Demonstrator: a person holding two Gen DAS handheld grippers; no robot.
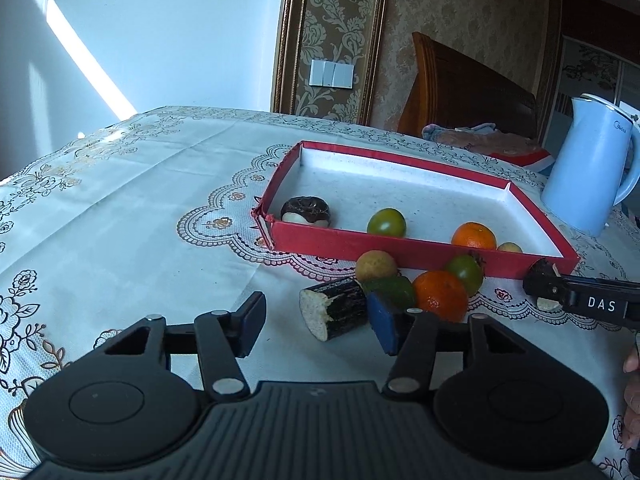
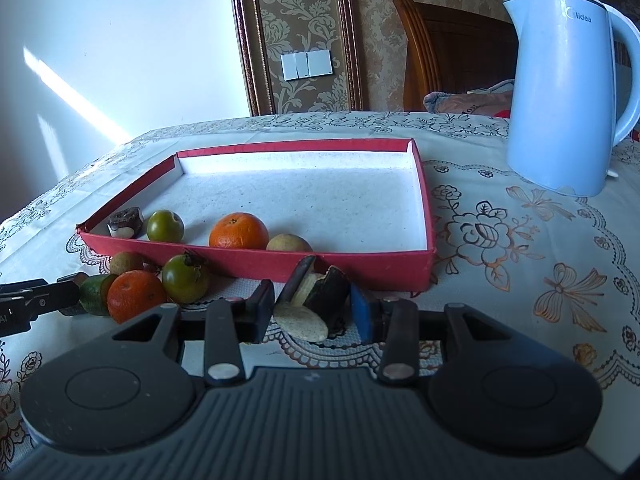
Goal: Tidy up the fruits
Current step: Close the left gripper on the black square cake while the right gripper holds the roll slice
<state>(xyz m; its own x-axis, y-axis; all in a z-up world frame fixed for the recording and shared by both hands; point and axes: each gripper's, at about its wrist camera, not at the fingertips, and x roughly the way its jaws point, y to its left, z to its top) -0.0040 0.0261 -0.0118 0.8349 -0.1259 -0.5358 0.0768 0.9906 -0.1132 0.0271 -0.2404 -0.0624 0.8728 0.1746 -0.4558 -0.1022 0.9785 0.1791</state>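
Note:
A red tray (image 1: 400,246) (image 2: 360,270) on the tablecloth holds a dark piece (image 1: 306,210), a green fruit (image 1: 386,222), an orange (image 1: 474,235) and a small tan fruit (image 1: 509,247). In front of it lie a tan fruit (image 1: 376,266), a green piece (image 1: 394,288), an orange (image 1: 440,295), a green fruit (image 1: 464,274) and a dark sugarcane-like chunk (image 1: 334,314). My left gripper (image 1: 316,326) is open around that chunk. My right gripper (image 2: 314,310) is open around a dark split piece (image 2: 320,300); it also shows in the left wrist view (image 1: 560,292).
A pale blue kettle (image 1: 588,168) (image 2: 568,88) stands right of the tray. A wooden chair back (image 1: 468,88) with cloth on it stands behind the table. Bare tablecloth (image 1: 120,216) lies left of the tray.

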